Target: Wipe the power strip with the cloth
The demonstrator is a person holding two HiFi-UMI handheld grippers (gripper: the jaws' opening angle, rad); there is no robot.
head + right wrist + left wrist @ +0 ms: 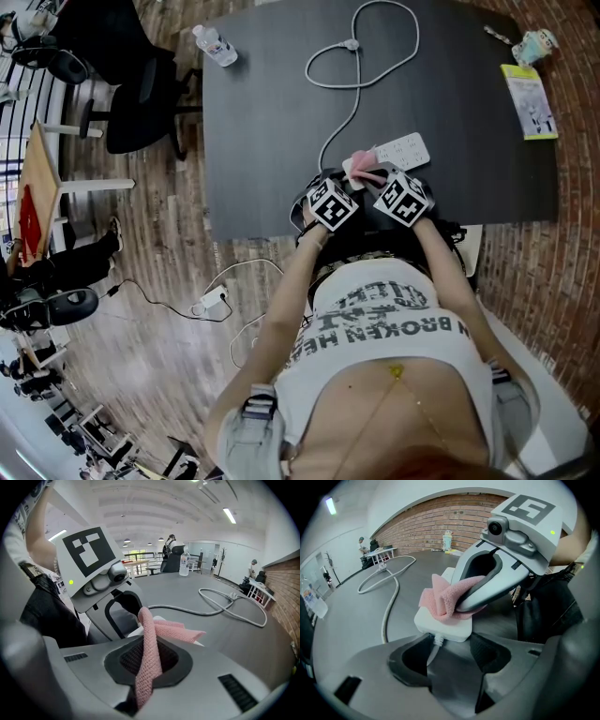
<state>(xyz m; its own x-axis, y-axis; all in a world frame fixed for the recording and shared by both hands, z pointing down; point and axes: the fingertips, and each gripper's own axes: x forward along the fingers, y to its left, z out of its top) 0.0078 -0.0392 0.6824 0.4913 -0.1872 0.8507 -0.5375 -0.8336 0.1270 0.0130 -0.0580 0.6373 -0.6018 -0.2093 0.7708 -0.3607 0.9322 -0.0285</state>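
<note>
A white power strip (405, 150) lies on the dark table (272, 141), its grey cable (356, 56) looping away to the far side. A pink cloth (361, 165) rests on the strip's near end. My right gripper (386, 186) is shut on the cloth (150, 639), which runs up between its jaws and folds onto the strip. In the left gripper view the right gripper (476, 597) presses the cloth (443, 597) on the strip (443, 624). My left gripper (449, 646) stands open, its jaws either side of the cord where it leaves the strip.
A water bottle (215, 44) lies at the table's far left. A yellow booklet (530, 98) and a small cup (536, 42) sit at the far right. An office chair (131, 84) stands left of the table. Another plug block (214, 300) lies on the floor.
</note>
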